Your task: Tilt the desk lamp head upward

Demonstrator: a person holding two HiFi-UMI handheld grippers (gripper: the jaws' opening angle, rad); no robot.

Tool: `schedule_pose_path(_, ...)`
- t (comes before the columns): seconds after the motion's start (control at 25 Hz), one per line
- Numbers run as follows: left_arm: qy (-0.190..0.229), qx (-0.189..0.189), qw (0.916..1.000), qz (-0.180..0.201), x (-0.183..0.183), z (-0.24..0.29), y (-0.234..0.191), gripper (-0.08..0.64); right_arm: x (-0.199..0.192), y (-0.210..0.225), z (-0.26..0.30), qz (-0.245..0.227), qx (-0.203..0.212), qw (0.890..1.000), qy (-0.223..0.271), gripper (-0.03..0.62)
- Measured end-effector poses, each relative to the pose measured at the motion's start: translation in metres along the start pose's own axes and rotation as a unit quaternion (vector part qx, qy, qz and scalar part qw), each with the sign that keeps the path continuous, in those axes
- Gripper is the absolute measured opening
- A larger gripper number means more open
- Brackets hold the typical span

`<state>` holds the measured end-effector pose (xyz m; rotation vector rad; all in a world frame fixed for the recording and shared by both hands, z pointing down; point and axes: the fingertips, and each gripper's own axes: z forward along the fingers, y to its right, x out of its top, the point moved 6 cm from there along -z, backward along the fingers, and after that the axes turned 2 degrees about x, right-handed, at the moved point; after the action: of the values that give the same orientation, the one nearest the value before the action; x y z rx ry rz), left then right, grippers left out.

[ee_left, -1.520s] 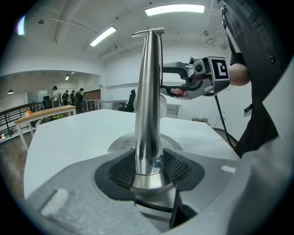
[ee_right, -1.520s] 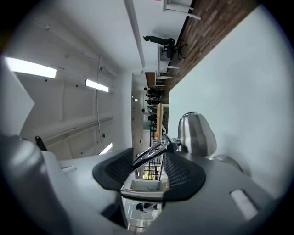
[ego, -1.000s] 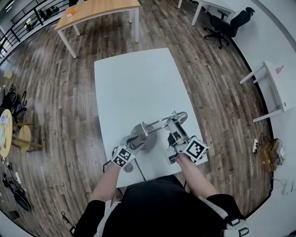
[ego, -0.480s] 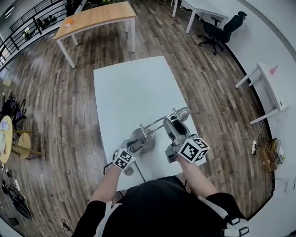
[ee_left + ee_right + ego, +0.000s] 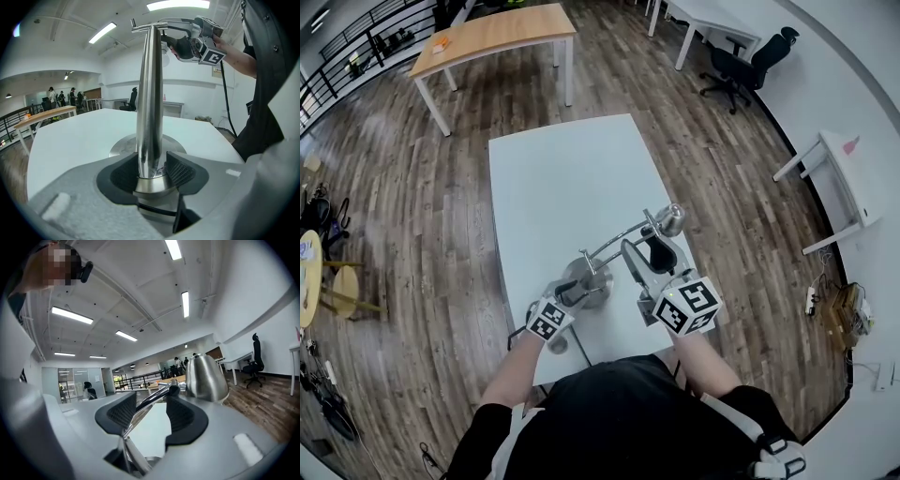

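A chrome desk lamp stands on the white table (image 5: 562,178), its round base (image 5: 598,284) near the front edge. My left gripper (image 5: 572,291) is shut on the upright lamp post (image 5: 150,93) just above the base (image 5: 123,145). The thin lamp arm (image 5: 614,246) slants up to the right and ends in the bell-shaped lamp head (image 5: 668,222). My right gripper (image 5: 643,247) stands open around that arm near the head. In the right gripper view the arm (image 5: 150,404) runs between the pads, close to the left one, and the lamp head (image 5: 206,378) shows beyond the jaws.
The lamp sits close to the table's near edge and the person's body. A wooden table (image 5: 497,33) stands far behind, an office chair (image 5: 741,61) at the back right, and another white table (image 5: 853,178) at the right. Wood floor surrounds the table.
My right gripper has risen and rolled, and the lamp arm and head have come up with it. My left gripper has stayed on the post.
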<state>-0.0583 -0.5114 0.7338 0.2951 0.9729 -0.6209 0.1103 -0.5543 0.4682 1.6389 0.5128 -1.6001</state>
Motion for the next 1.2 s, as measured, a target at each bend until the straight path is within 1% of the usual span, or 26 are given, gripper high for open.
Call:
schedule_pose_path(0.28, -0.001, 0.002, 1.0000, -0.004, -0.002, 0.000, 0.001, 0.195, 0.010, -0.023, 0.003, -0.071, 0.027, 0.997, 0.002, 0.175)
schedule_pose_path(0.44, 0.001, 0.000, 1.0000, -0.005, -0.002, -0.002, -0.002, 0.193, 0.017, -0.035, 0.007, -0.109, 0.043, 0.993, -0.003, 0.163)
schedule_pose_path(0.64, -0.001, -0.003, 1.0000, -0.004, -0.002, -0.001, -0.002, 0.195, 0.019, -0.044, 0.010, -0.142, 0.049, 0.989, -0.012, 0.158)
schedule_pose_path(0.76, -0.002, -0.002, 1.0000, -0.004, -0.003, -0.002, -0.002, 0.194, 0.024, -0.059, 0.012, -0.167, 0.060, 0.984, -0.013, 0.153)
schedule_pose_path(1.0, -0.001, -0.003, 1.0000, -0.007, -0.002, -0.002, -0.002, 0.193, 0.030, -0.081, 0.019, -0.189, 0.089, 0.978, -0.008, 0.124)
schedule_pose_path(1.2, 0.000, -0.005, 0.9999, -0.009, -0.003, -0.002, -0.003, 0.193, 0.029, -0.090, 0.024, -0.188, 0.105, 0.976, 0.001, 0.107)
